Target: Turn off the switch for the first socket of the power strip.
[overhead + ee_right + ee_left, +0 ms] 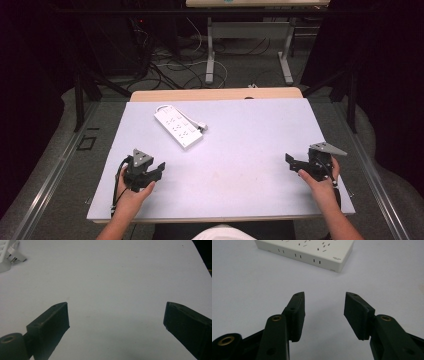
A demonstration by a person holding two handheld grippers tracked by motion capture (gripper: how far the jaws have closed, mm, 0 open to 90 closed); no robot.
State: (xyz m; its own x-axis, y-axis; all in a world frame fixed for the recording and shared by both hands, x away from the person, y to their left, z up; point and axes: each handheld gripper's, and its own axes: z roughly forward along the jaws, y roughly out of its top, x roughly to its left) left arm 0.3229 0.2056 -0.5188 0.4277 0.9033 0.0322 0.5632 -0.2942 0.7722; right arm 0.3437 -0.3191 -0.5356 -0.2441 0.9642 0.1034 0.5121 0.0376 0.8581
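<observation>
Left gripper [159, 170], high view: held in the person's left hand [131, 192] over the near left part of the white table [250, 150], jaws parted with nothing between them. Right gripper [292, 164], same view: held in the right hand [320, 180] near the table's right edge, jaws apart, empty. White power strip [178, 127]: lies flat and slantwise on the far left part of the table, its cord [192, 120] along its far side, well apart from both grippers, nearer the left 1.

Left gripper view: 2 black jaws with a moderate gap [324, 312], bare table beneath; power strip [312, 250] lies ahead, its sockets up, untouched.

Right gripper view: 2 jaws standing wide [116, 320] over bare table; end of the power strip [6, 255] at the upper left corner, well apart.
</observation>
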